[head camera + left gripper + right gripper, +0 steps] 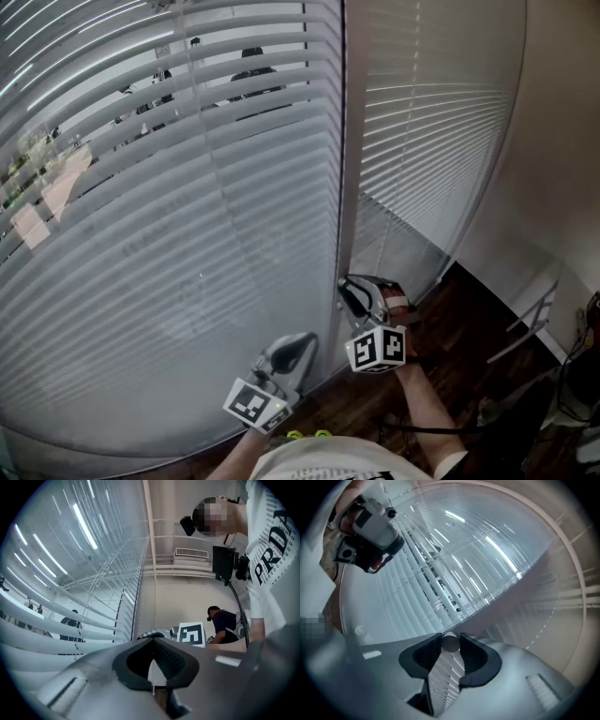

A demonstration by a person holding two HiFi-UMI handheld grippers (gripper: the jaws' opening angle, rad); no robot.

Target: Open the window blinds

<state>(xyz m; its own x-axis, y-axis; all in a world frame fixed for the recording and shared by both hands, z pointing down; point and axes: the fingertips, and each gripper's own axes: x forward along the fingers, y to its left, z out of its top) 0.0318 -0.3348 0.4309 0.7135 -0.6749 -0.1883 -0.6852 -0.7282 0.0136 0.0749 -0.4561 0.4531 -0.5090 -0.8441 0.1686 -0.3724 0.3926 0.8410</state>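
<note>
Left gripper: one, clenched, nothing seen in it (idle, low by the window). Right gripper: one, clamped on the tilt wand, which hangs between the blinds. Venetian blinds: two. Left blind slats part-tilted, outdoors showing through; right blind closed. Judged: opening barely begun; wand-twisting remains.

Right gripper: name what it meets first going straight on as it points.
The tilt wand, its round end already clasped in the right gripper. Past it, probably the blind slats; depth is unclear.
</note>
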